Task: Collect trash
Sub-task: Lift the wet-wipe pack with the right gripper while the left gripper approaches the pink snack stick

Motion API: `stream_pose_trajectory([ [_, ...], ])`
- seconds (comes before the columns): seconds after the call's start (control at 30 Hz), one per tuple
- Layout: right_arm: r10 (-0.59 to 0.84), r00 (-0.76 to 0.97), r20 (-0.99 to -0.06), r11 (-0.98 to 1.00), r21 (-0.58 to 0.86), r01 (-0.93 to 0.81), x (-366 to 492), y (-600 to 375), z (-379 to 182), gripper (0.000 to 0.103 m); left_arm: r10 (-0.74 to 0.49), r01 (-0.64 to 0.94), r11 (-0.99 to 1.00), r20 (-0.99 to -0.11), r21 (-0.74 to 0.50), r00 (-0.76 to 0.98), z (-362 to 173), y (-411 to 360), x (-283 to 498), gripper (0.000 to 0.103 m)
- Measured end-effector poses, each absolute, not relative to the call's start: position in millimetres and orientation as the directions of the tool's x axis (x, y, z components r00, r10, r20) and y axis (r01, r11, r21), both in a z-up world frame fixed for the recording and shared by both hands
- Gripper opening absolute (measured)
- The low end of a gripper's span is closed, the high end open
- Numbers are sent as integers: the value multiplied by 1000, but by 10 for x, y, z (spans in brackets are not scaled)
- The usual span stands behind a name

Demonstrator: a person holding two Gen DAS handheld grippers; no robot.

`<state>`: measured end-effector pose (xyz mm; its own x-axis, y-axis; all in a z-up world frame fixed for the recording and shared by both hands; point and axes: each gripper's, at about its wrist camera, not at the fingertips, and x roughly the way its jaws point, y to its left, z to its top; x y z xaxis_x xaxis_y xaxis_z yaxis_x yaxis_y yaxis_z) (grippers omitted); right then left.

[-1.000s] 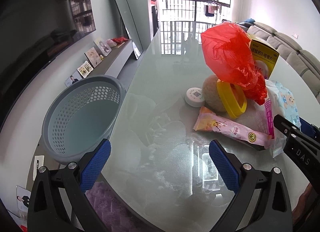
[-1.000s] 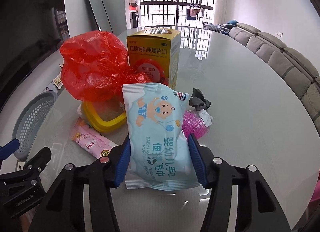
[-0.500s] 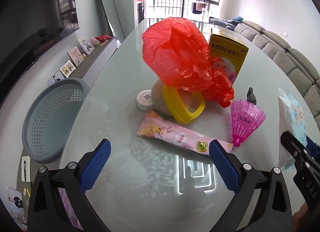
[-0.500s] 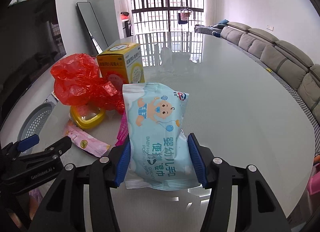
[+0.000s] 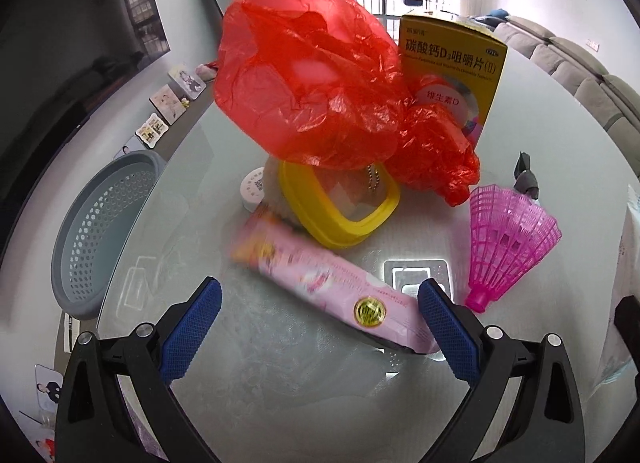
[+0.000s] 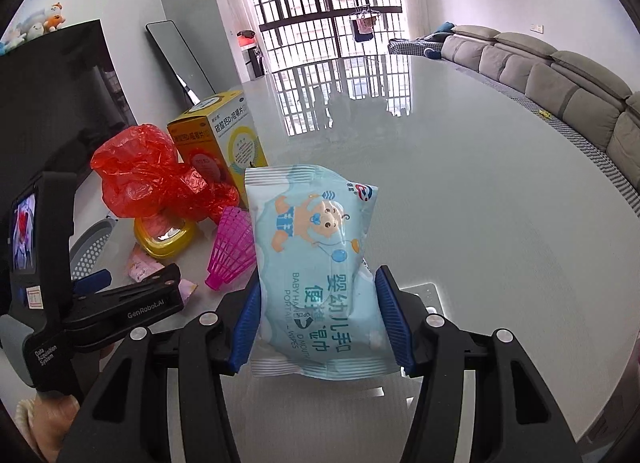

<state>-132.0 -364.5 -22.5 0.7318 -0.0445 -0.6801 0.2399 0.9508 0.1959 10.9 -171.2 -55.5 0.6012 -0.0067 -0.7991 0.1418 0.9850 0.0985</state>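
My right gripper (image 6: pixel 318 323) is shut on a light blue pack of baby wipes (image 6: pixel 316 259), held above the glass table (image 6: pixel 480 203). My left gripper (image 5: pixel 320 319) is open, its blue pads either side of the near end of a pink snack wrapper (image 5: pixel 332 287) that lies flat on the table (image 5: pixel 280 383). Behind the wrapper sit a yellow ring-shaped lid (image 5: pixel 344 207), a crumpled red plastic bag (image 5: pixel 320 79), a yellow medicine box (image 5: pixel 456 63) and a pink shuttlecock (image 5: pixel 504 243). The left gripper also shows at the left edge of the right wrist view (image 6: pixel 132 303).
A grey perforated basket (image 5: pixel 100 231) stands beyond the table's left edge. A small white round tin (image 5: pixel 252 191) and a grey clip (image 5: pixel 526 179) lie near the pile. A sofa (image 6: pixel 560 83) runs along the right; a mirror and TV cabinet line the left wall.
The left gripper has swung from the basket side toward the pile, so the pink wrapper now lies between its pads. The right gripper has drawn back from the pile with the wipes pack.
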Motion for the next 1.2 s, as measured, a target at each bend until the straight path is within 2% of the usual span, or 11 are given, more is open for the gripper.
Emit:
stream_pose_trajectory([
  [0.3,-2,749,-662,948,237,212,-1371,-3676,-244,53,73,84,985,-796,154,601,-544,-1308,-155,97],
  [0.53,19,754,-657,948,252,195,-1407,-3668,-240,53,28,69,994,-782,90,622,-406,-1192,-153,97],
  [0.77,19,749,-662,947,253,199,-1412,-3703,-267,53,11,59,997,-802,58,597,-495,-1210,159,97],
  [1.2,11,741,-671,939,262,223,-1375,-3785,-335,53,19,66,995,-806,72,592,-674,-1250,323,95],
])
